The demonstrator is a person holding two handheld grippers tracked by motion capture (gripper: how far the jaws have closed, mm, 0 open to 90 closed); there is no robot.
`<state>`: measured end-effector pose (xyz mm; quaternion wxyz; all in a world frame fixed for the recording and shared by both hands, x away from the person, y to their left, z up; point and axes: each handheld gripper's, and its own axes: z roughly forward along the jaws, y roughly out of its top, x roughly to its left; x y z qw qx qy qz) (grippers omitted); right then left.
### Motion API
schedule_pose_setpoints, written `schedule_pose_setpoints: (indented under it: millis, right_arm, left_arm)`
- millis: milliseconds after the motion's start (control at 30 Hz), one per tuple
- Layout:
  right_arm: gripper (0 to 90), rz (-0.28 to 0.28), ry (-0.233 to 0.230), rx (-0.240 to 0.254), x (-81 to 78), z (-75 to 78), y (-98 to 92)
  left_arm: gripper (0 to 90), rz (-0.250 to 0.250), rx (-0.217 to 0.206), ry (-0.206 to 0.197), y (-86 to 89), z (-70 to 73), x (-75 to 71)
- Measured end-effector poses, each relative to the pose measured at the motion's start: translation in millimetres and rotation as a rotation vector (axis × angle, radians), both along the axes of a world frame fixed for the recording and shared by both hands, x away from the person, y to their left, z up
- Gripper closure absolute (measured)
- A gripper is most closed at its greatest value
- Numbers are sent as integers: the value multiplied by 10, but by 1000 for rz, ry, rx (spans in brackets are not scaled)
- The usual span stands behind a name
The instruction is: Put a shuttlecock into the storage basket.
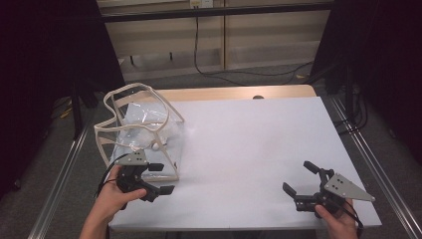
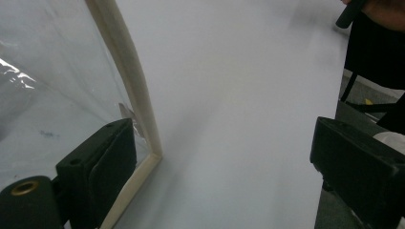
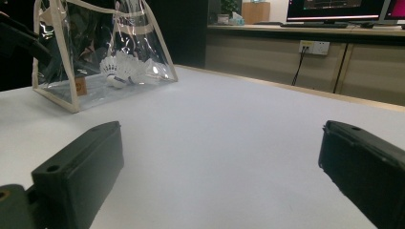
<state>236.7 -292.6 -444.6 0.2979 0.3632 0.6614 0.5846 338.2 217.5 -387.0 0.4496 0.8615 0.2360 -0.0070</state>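
Observation:
A clear plastic bag [image 1: 142,132] with cream trim stands at the left of the white table [image 1: 249,149]. Inside it lies a white shuttlecock [image 3: 125,70], resting on the bag's floor. My left gripper [image 1: 158,178] is open at the bag's near right corner, one jaw close against the cream edge [image 2: 138,100]; I cannot tell whether it touches. My right gripper [image 1: 301,178] is open low over the table near its front right, jaws wide apart with nothing between them. In the right gripper view the bag [image 3: 100,52] stands farther off at the upper left.
A wooden strip [image 1: 234,93] borders the table's far edge. Metal rails [image 1: 370,164] run along both sides of the table. Cables [image 1: 239,72] lie on the floor beyond. A counter with monitors [image 3: 334,19] stands behind.

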Motion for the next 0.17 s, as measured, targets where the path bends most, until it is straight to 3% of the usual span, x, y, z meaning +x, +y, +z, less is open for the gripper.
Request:
schedule_pose_setpoints:
  millis: [167]
  right_arm:
    - [11, 0, 2, 1, -1, -1, -3]
  left_arm:
    - [86, 9, -1, 8, 47, -61, -18]
